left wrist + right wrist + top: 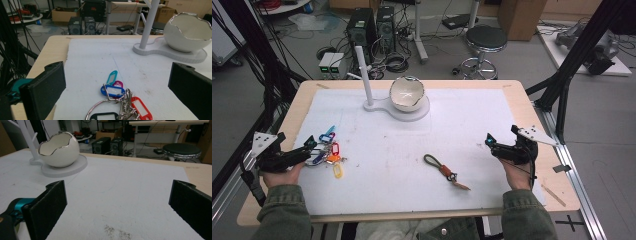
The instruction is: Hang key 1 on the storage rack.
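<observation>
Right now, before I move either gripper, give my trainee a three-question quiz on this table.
1. True or false: the left gripper is shut on the bunch of key tags.
2. Which thing lies nearer the right gripper: A) the leather strap keychain, B) the egg-shaped bowl, C) the bunch of key tags?
3. What does the egg-shaped bowl stand on?

Key:
1. False: its jaws stand open, with the bunch just ahead of them.
2. A.
3. The round end of the white stand, beside its upright post.
</observation>
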